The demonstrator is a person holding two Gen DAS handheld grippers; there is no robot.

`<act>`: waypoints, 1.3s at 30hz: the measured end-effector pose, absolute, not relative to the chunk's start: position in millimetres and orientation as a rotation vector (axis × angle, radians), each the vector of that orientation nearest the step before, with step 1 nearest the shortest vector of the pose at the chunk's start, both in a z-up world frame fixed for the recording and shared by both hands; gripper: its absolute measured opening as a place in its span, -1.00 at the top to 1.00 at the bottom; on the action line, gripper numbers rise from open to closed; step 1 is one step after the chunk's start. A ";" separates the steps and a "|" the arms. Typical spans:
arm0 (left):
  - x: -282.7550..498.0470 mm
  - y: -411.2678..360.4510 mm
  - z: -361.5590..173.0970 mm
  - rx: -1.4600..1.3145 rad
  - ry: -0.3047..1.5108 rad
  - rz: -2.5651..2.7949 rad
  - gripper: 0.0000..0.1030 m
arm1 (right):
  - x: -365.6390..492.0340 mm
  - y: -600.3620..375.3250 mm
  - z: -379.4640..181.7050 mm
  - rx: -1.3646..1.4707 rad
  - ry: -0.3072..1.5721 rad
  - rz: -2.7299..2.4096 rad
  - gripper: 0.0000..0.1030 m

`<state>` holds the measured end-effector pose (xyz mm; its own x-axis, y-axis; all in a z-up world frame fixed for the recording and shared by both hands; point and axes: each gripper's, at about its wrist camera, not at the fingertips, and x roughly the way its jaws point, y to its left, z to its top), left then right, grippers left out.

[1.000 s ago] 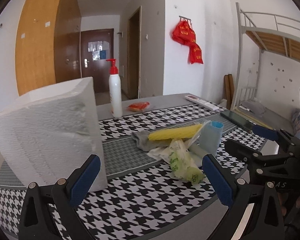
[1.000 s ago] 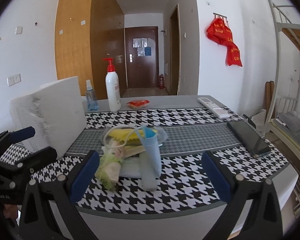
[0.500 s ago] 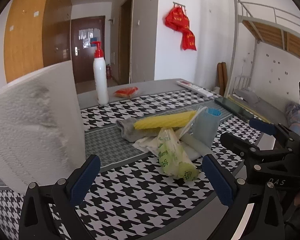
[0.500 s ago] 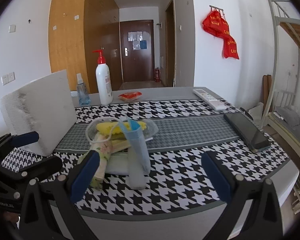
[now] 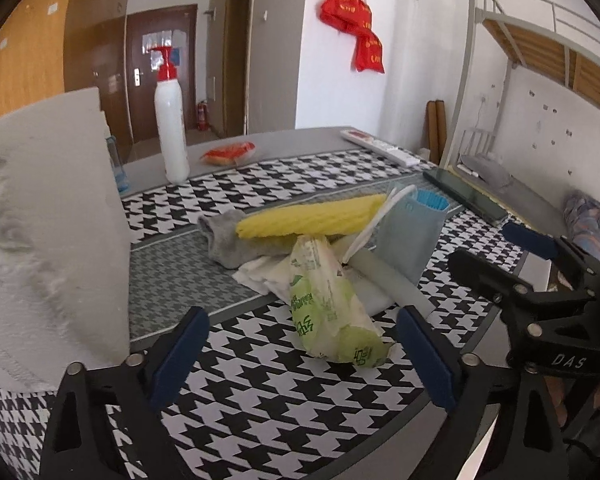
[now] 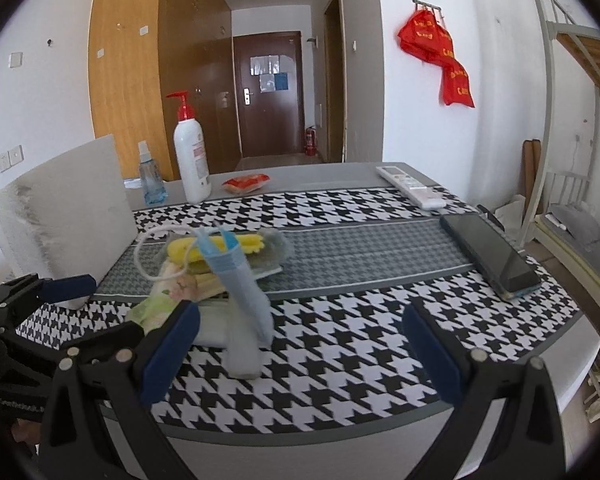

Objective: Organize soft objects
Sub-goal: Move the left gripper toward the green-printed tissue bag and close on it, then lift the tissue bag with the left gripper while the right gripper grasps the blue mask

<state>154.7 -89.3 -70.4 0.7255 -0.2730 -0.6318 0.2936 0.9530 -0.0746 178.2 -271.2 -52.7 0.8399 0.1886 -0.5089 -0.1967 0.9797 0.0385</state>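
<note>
Left gripper (image 5: 300,354) closing, empty, before one green packet (image 5: 332,304).

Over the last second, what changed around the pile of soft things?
Both hand-held grippers came closer to the pile: the left hand-held gripper, jaws closing and empty, faces the green packet; the right hand-held gripper stays open. Nothing grasped. Pile, tissue block, bottle unmoved.
</note>
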 end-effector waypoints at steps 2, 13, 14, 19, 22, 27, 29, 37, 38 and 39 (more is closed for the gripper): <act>157.7 -90.7 -73.1 0.028 0.706 -0.310 -0.70 | 179.0 -274.4 -53.7 -0.010 0.538 0.198 -0.99; 172.6 -100.6 -83.8 0.043 0.763 -0.280 -0.52 | 181.4 -281.6 -58.0 -0.006 0.550 0.196 -0.99; 173.8 -101.5 -84.5 0.044 0.769 -0.284 -0.49 | 181.9 -282.3 -58.6 -0.005 0.552 0.194 -0.99; 180.9 -103.5 -87.9 0.039 0.798 -0.282 -0.27 | 182.6 -283.2 -59.6 -0.008 0.553 0.198 -0.99; 183.9 -103.8 -90.3 0.027 0.821 -0.294 -0.19 | 182.8 -281.5 -59.7 -0.011 0.554 0.201 -0.99; 184.1 -103.7 -89.3 0.032 0.816 -0.294 0.12 | 185.6 -275.0 -60.8 -0.017 0.563 0.210 -0.99; 183.9 -103.7 -89.9 0.031 0.819 -0.300 0.21 | 185.2 -272.0 -60.8 -0.021 0.562 0.220 -0.99; 178.3 -98.8 -84.9 0.031 0.792 -0.320 0.33 | 189.4 -261.3 -61.2 -0.034 0.572 0.240 -0.90; 176.9 -97.7 -84.1 0.028 0.790 -0.327 0.33 | 190.8 -259.5 -61.8 -0.042 0.577 0.240 -0.84; 175.2 -96.8 -83.7 0.027 0.788 -0.332 0.33 | 191.5 -257.7 -62.0 -0.047 0.581 0.238 -0.75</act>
